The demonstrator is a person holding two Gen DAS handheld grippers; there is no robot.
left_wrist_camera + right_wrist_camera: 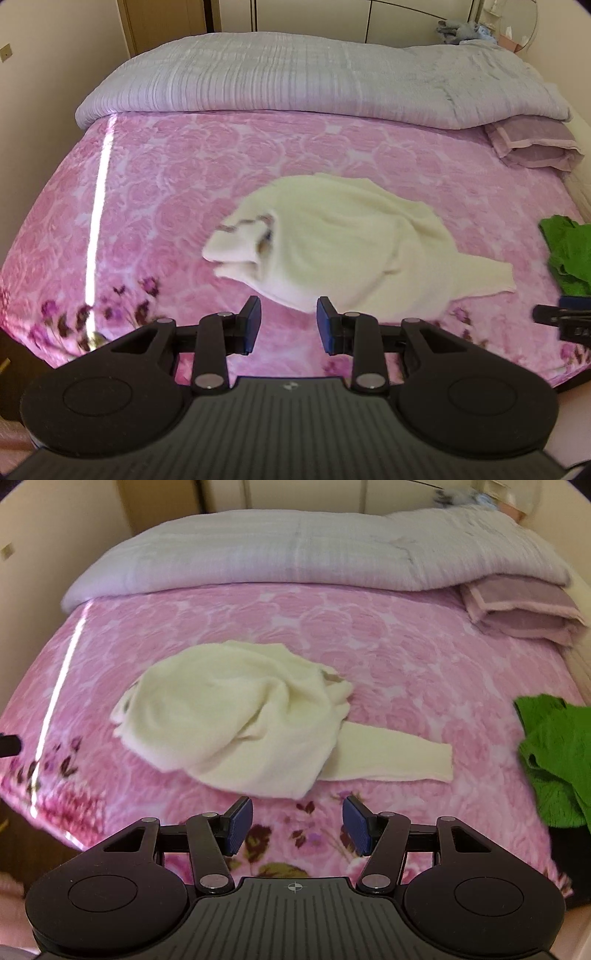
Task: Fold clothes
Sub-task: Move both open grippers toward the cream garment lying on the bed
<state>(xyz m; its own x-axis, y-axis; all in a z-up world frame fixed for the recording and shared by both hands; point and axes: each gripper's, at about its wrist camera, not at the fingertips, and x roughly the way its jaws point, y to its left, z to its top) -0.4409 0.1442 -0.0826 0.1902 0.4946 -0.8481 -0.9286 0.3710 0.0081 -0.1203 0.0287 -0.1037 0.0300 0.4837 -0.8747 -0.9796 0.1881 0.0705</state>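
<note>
A cream sweater (343, 240) lies crumpled in the middle of the pink floral bedspread (166, 192), one sleeve stretched out to the right. My left gripper (289, 325) hangs above the bed's near edge, just short of the sweater's hem, open with nothing between its blue pads. In the right wrist view the same cream sweater (236, 716) lies ahead and a little left, its sleeve (399, 757) pointing right. My right gripper (297, 823) is open over the flowered border of the bedspread (424, 657), empty, close to the hem.
A grey quilt (314, 81) is rolled along the far side of the bed, with a folded mauve blanket (535, 147) at its right end. A green garment (557, 757) lies at the right edge. The right gripper's tip (561, 317) shows at the left view's right border. Walls close in on the left.
</note>
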